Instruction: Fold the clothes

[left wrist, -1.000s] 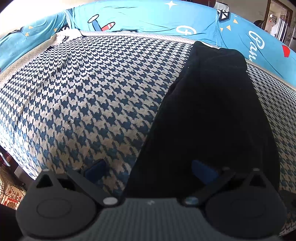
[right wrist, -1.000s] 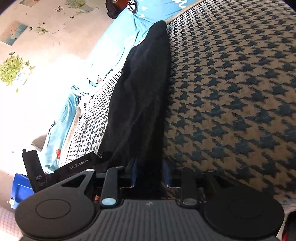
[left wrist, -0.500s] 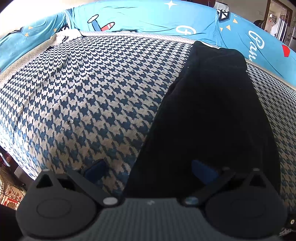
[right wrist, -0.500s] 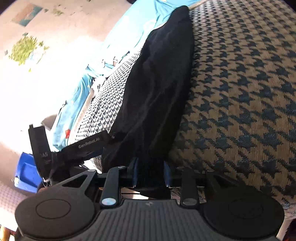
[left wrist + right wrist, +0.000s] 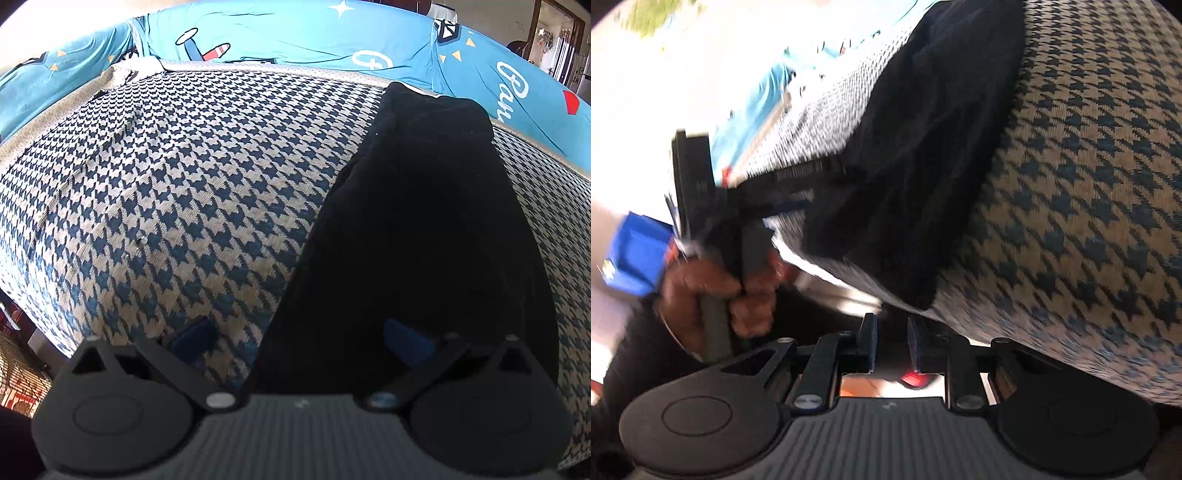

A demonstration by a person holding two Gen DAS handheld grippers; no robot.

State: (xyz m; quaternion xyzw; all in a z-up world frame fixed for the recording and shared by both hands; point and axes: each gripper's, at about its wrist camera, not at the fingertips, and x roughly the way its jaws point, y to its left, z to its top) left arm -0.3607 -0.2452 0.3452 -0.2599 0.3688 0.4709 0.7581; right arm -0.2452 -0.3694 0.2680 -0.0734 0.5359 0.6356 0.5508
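**A:** Start with the biggest thing. What is the cloth lying on?

**B:** A bed or couch under a blue-and-beige houndstooth woven cover (image 5: 177,206), with a bright blue printed sheet (image 5: 295,37) along its far side. On the cover lies the long black soft garment (image 5: 424,221), a narrow dark strip running from the near edge toward the far one (which kind of garment it is, I cannot tell).

**A:** How will it handle?

**B:** My guess is limp and fairly light. In the right wrist view its near end (image 5: 916,177) droops over the rounded edge of the bed, with soft ridges in it. It will sag between two holds and drag a little on the ribbed cover, but it is not fragile.

**A:** Where to take hold?

**B:** At the near end, one corner per claw, pinching all the layers together so none slips out.

**A:** And the claws?

**B:** The left claw (image 5: 299,338) stands spread wide, one blue pad (image 5: 192,338) over the houndstooth, the other over the black cloth, gripping nothing. The right claw (image 5: 891,341) sits just off the bed's edge, pads apart by a narrow gap with nothing between them. That view is blurred, though it shows a hand (image 5: 716,291) on the other claw's handle.
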